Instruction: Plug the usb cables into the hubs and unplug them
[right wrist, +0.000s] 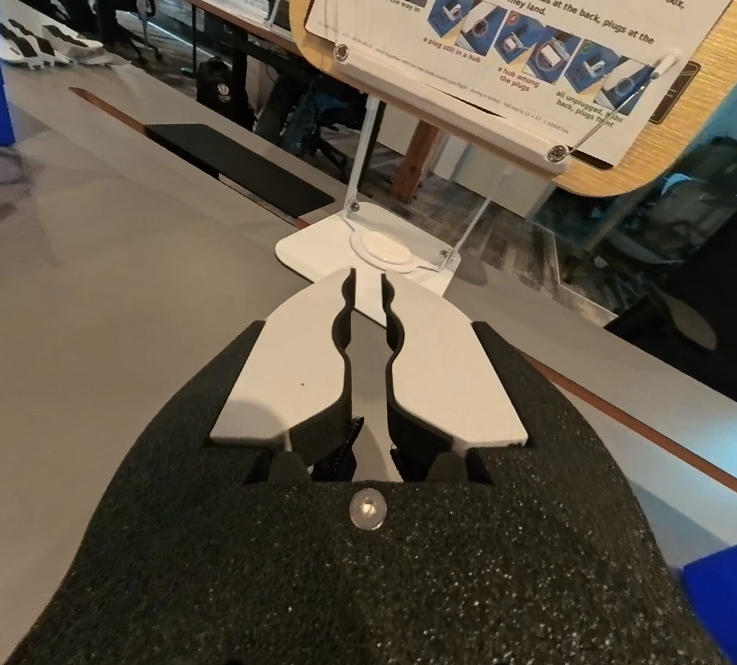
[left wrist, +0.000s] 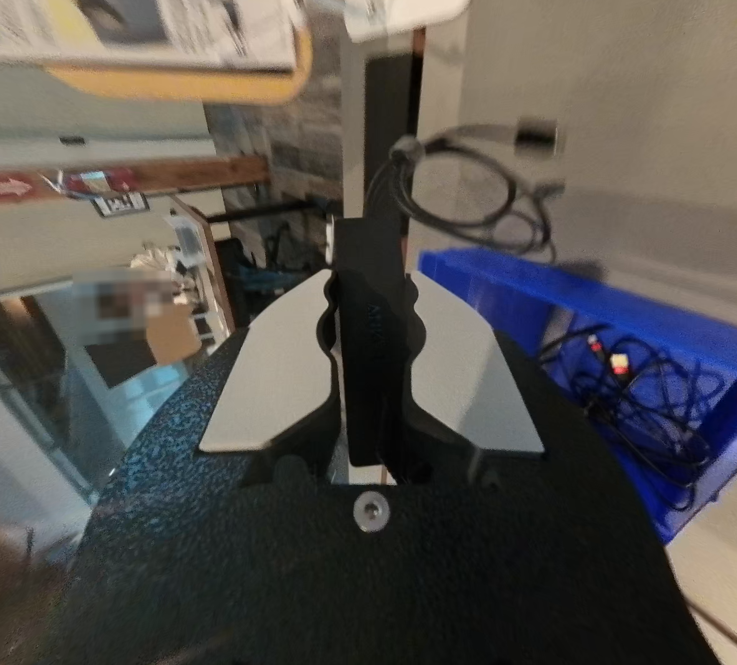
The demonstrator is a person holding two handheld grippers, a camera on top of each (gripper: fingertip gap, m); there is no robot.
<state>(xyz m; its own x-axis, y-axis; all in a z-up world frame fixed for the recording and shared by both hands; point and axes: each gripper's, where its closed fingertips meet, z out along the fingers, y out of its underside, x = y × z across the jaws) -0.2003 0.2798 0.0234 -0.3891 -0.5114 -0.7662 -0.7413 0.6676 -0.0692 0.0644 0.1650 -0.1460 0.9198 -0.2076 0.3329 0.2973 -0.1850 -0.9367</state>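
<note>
My left gripper (left wrist: 369,279) is shut on a flat black USB hub (left wrist: 369,310) and holds it edge-on in the air. The hub's black cable (left wrist: 470,183) loops beyond it and ends in a plug (left wrist: 536,135). The view is tilted and blurred. A blue bin (left wrist: 558,306) at the right holds a tangle of black USB cables (left wrist: 646,398) with red and white plugs. My right gripper (right wrist: 367,279) is slightly open and empty, just above the grey table (right wrist: 119,247), pointing at a white sign base (right wrist: 319,247).
An instruction sheet on a wooden board (right wrist: 498,27) stands on a clear stand at the table's far edge; it also shows in the left wrist view (left wrist: 159,7). A black strip (right wrist: 239,163) lies in the table. Blue bin corners show at left (right wrist: 6,107) and lower right (right wrist: 710,586). The gap from one gripper's tips to the other's is roughly 35 centimetres.
</note>
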